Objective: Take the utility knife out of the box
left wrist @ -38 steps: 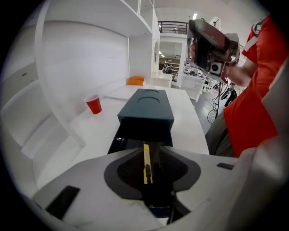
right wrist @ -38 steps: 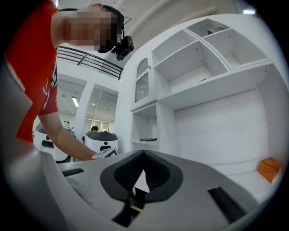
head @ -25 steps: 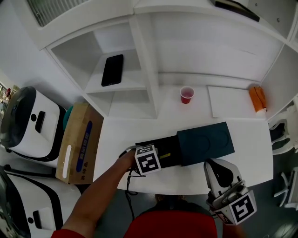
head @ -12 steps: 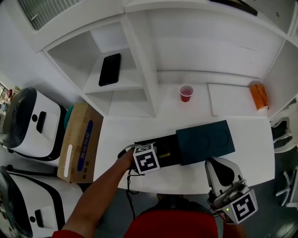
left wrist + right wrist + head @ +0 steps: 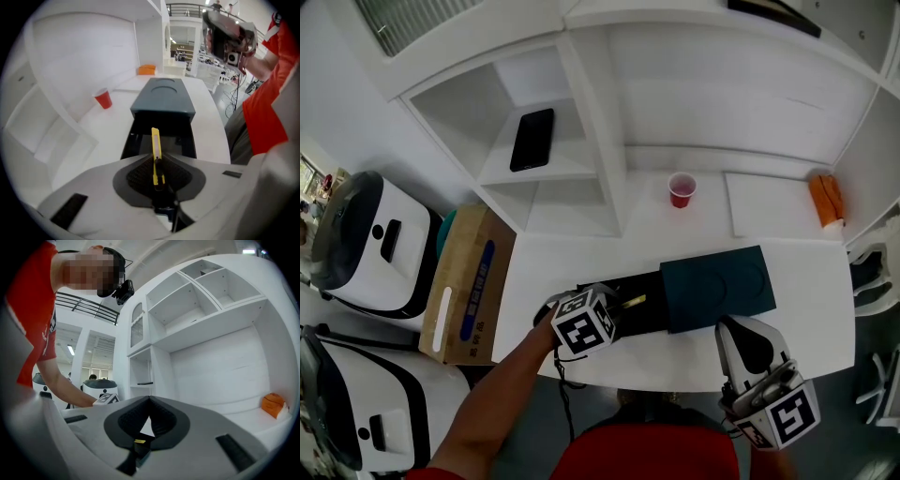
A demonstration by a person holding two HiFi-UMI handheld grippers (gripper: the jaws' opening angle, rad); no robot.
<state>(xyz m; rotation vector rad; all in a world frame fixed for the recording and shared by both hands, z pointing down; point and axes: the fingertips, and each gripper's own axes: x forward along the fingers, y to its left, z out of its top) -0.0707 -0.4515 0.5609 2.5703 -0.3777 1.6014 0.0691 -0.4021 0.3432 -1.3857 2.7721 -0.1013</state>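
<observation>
Black box sits half out of its dark cover; can't tell what else is in it. Left gripper jaws closing on the yellow utility knife, pinched near one end, rest poking out over the box. Looks light, stiff, slick plastic; a mid-body grip seems safer. Right gripper clenched, empty.

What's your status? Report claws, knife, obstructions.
Left claw closing on utility knife, tip over the open box. Right claw shut, empty. Nothing blocking the way out.

The lid blocks the box's right half.
</observation>
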